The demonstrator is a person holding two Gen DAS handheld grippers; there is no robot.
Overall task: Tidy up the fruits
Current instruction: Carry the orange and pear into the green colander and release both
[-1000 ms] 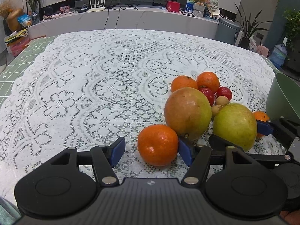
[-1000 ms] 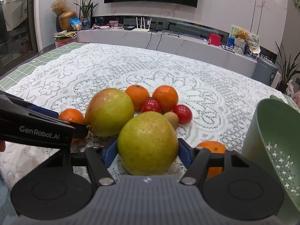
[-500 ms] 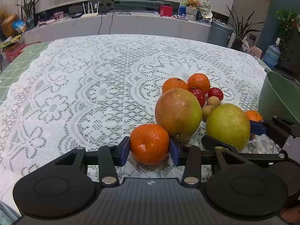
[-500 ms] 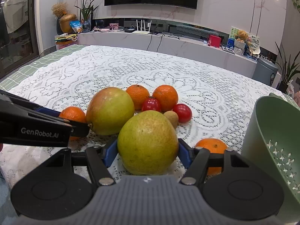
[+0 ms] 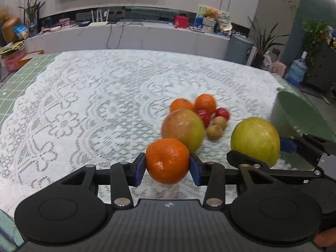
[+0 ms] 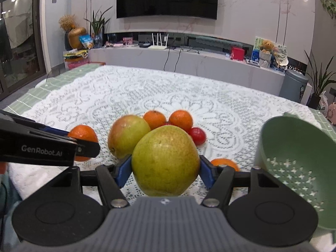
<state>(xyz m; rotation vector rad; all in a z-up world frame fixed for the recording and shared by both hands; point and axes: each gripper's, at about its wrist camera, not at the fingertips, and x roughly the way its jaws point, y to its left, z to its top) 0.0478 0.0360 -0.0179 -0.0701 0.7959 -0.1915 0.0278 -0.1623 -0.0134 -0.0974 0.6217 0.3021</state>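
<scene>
So the green strainer bowl (image 6: 294, 168) is what matters: it sits at the right edge of the lace-covered table (image 5: 84, 109), just right of your right gripper (image 6: 166, 169), which is clamped on the green mango (image 6: 166, 161), so that hand is much nearer. Your left gripper (image 5: 167, 169) is closed on the orange (image 5: 167, 160), with the right gripper between it and the bowl. A second ago the left jaws stood wide around the orange on the cloth; now both fruits look lifted clear, and the rest of the pile (image 5: 199, 117) sits mid-table.

Gripped tangerine (image 5: 167, 160) and mango (image 6: 166, 160) lifted above lace.
</scene>
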